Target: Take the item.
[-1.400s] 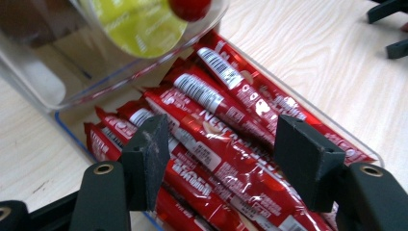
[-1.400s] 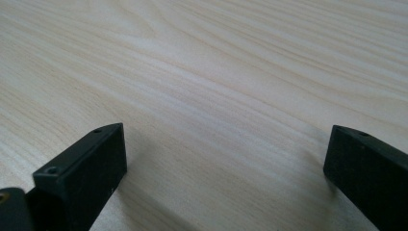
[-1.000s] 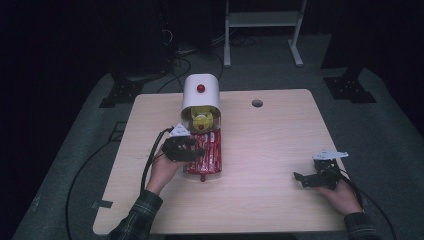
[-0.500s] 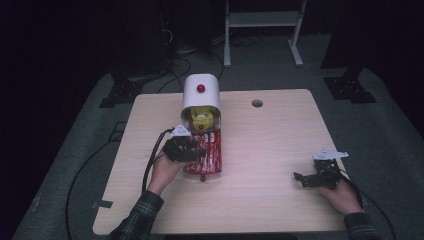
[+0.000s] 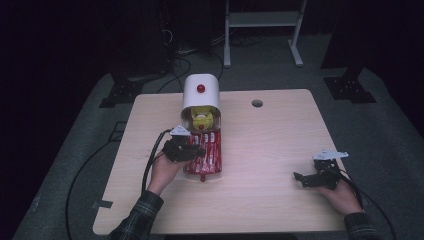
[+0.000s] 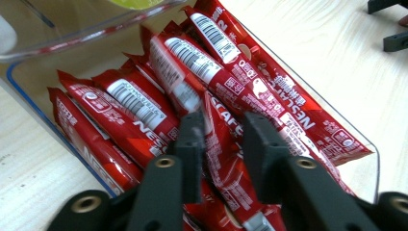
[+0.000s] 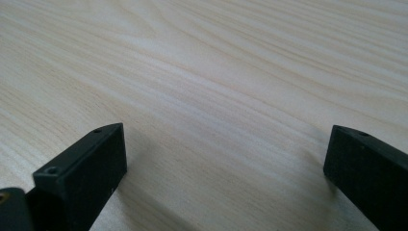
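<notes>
Sachet point(image 6: 226, 144) between closing fingers point(image 6: 192, 139) points away.

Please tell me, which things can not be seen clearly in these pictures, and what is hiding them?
- Left tongs, left gripper view: their jaws, which have just been closing, cover the sides of a red sachet standing between them; contact cannot be confirmed.
- Clear tray, same view: near end cut off by the bottom edge.
- Yellow object, high view: half hidden under the white cover, too small to identify.
- Right tongs, right gripper view: open, cut off at the edges.
</notes>
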`<state>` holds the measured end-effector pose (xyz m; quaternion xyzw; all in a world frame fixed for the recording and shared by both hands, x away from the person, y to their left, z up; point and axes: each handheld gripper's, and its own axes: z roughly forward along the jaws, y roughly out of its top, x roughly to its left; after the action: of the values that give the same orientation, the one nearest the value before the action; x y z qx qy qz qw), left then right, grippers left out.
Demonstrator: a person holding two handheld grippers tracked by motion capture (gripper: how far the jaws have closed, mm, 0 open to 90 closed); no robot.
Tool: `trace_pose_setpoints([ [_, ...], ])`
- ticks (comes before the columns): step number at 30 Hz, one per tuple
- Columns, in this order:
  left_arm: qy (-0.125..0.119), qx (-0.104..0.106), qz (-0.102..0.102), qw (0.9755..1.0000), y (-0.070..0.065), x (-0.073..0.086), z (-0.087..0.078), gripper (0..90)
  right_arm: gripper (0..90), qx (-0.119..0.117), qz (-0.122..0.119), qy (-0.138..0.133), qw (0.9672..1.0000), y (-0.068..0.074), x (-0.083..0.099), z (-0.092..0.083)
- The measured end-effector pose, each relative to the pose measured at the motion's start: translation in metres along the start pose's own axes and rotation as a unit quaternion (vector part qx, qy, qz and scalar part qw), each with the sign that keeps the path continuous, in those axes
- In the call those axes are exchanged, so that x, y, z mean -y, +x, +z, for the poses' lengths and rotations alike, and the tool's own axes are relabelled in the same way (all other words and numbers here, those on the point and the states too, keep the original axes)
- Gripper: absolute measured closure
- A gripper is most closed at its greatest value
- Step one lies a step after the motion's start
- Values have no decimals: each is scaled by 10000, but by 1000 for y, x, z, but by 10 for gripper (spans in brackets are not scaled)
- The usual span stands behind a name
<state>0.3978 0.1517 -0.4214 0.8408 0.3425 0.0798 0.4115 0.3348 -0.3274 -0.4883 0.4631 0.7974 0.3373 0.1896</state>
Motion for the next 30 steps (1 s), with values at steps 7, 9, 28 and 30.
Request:
trace_pose_setpoints([
  [7,-71,-6,-5,10000,1,0,-4,837,4,0,1,0,10000,0,0,0],
  [9,-74,-4,8,10000,1,-1,-4,853,4,0,1,0,10000,0,0,0],
  [28,-117,166,6,9998,-1,-2,-15,884,5,0,1,0,10000,0,0,0],
  [30,-123,185,8,9998,-1,-2,-16,884,5,0,0,0,10000,0,0,0],
])
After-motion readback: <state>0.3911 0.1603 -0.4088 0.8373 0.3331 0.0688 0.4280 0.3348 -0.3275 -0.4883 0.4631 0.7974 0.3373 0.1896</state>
